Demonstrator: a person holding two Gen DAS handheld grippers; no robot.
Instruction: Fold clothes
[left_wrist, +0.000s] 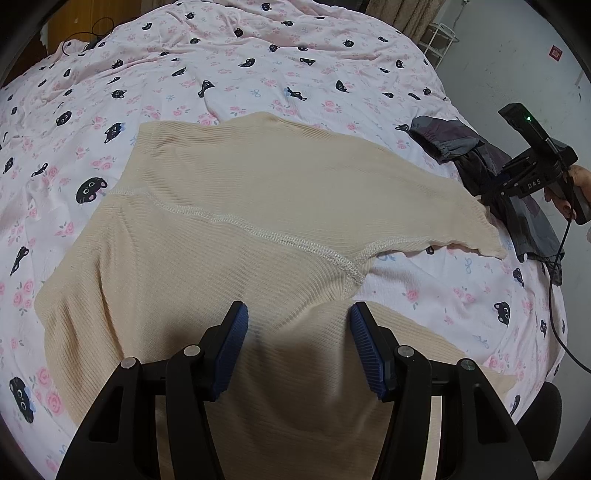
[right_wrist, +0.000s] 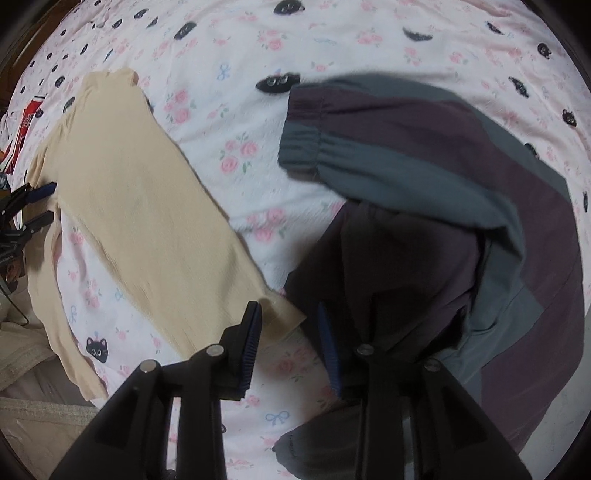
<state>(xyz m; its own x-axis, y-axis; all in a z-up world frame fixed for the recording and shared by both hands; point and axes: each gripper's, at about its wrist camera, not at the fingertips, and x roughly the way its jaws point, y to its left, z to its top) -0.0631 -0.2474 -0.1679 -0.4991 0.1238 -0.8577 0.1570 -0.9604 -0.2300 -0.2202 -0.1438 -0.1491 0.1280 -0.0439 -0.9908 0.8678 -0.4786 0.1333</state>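
Two spread grippers, left gripper (left_wrist: 299, 314) over cream top (left_wrist: 236, 192), right gripper (right_wrist: 290, 314) beside its sleeve (right_wrist: 147, 206)

A cream ribbed knit top (left_wrist: 236, 206) lies spread flat on the bed (left_wrist: 258, 66), inside out, with an overlocked seam (left_wrist: 258, 232) running across it and one long sleeve (right_wrist: 147, 206) stretched straight out. Just past that sleeve's cuff, a dark purple-and-grey jacket (right_wrist: 461, 206) lies crumpled in a heap, its gathered elastic cuff (right_wrist: 306, 147) uppermost.
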